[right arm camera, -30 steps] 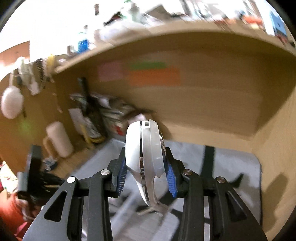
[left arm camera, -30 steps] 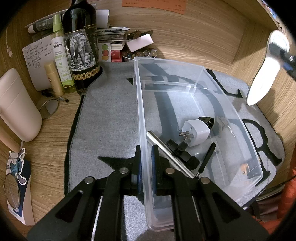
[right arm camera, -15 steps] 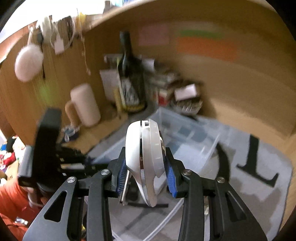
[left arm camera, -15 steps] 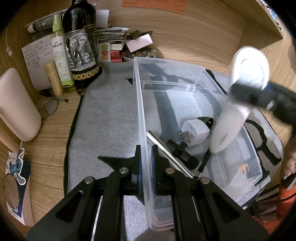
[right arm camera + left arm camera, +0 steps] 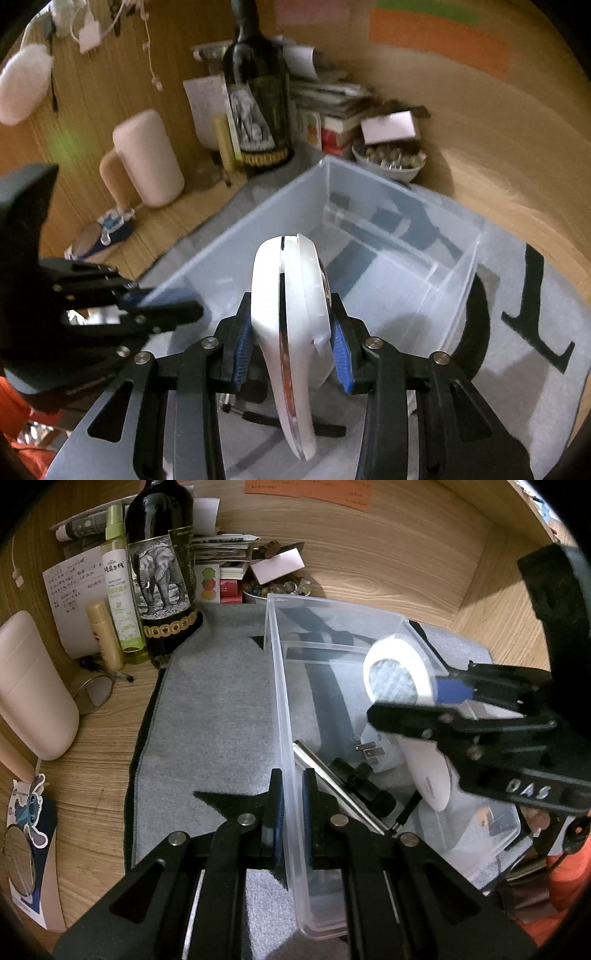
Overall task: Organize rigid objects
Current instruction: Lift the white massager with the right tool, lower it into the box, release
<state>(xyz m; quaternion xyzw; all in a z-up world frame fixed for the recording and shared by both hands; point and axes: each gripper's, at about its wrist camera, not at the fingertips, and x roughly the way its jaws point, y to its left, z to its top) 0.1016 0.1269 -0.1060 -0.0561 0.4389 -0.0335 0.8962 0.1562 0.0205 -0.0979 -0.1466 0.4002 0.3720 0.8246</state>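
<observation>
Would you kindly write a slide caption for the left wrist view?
Left gripper clamps the clear bin's wall while the right gripper lowers a white handheld device inside.

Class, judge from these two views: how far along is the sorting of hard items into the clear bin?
Done: a plug adapter, a metal bar and a black clip lie in the clear bin. In hand: the right tool holds a white device over the bin, while the left tool clamps its wall. Left: releasing the device.
</observation>
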